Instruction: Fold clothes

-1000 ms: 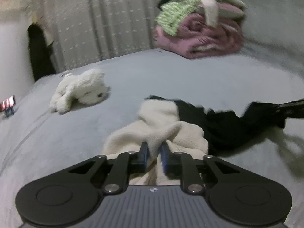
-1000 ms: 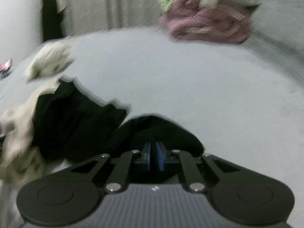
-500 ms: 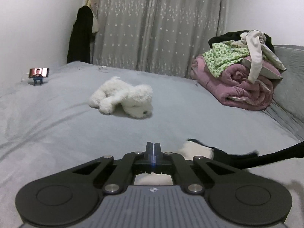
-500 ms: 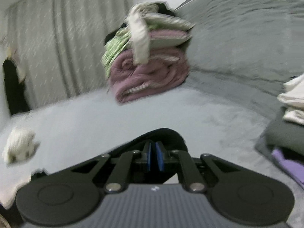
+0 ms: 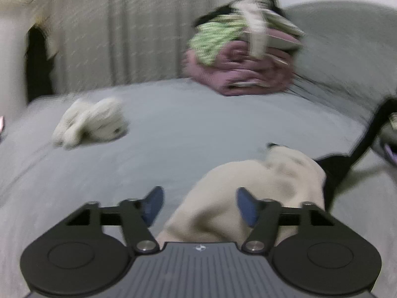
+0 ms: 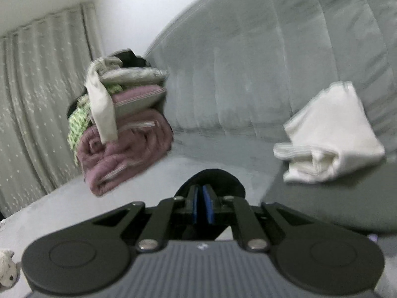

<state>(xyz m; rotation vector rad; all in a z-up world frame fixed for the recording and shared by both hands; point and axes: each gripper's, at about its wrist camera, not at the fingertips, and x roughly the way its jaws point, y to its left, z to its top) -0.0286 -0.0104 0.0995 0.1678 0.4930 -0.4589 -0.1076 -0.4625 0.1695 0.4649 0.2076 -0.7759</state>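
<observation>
A garment with a cream half (image 5: 260, 188) and a black half (image 5: 335, 171) lies on the grey bed (image 5: 173, 134). My left gripper (image 5: 199, 198) hovers low over the cream half; its jaws are opening, the blue pads stand wide apart, and the cloth lies between them without being pressed. From the black half a strip rises to the right edge (image 5: 382, 114). In the right wrist view my right gripper (image 6: 201, 198) is shut on a fold of that black cloth (image 6: 211, 178), held above the bed and facing the padded headboard (image 6: 273, 62).
A white plush toy (image 5: 91, 121) lies at the left of the bed. A pile of pink, green and cream bedding (image 6: 119, 134) sits by the headboard. A folded white cloth (image 6: 332, 139) rests on a dark green folded stack (image 6: 335, 198) at the right. Curtains (image 5: 111, 24) hang behind.
The left jaws went from shut to wide apart and the cream cloth lies loose below them. The right gripper rose and swung right toward the headboard, still holding the black cloth.
</observation>
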